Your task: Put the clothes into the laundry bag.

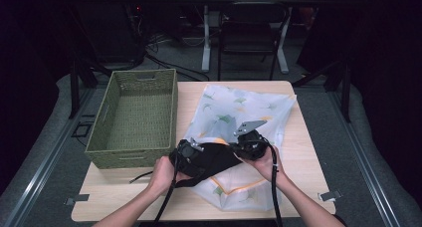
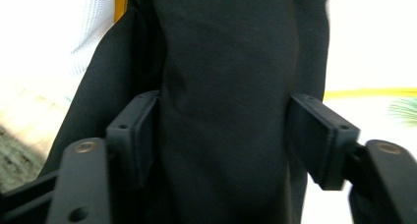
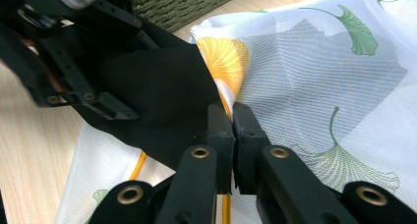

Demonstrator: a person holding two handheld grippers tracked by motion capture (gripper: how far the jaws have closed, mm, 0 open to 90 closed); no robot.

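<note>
A: Right gripper view: right gripper (image 3: 232,130) pinches the mesh bag's (image 3: 314,81) yellow-trimmed rim shut.

B: Left gripper (image 2: 223,135) clamps the black garment (image 2: 226,86) at the opening. Thin rim — a tug could slip it free.

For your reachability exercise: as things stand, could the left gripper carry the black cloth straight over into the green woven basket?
Probably yes. The left gripper has its jaws around the black cloth, and the basket sits right beside it, open-topped. One snag: the right gripper is pinching the white mesh bag at the cloth's edge.
</note>
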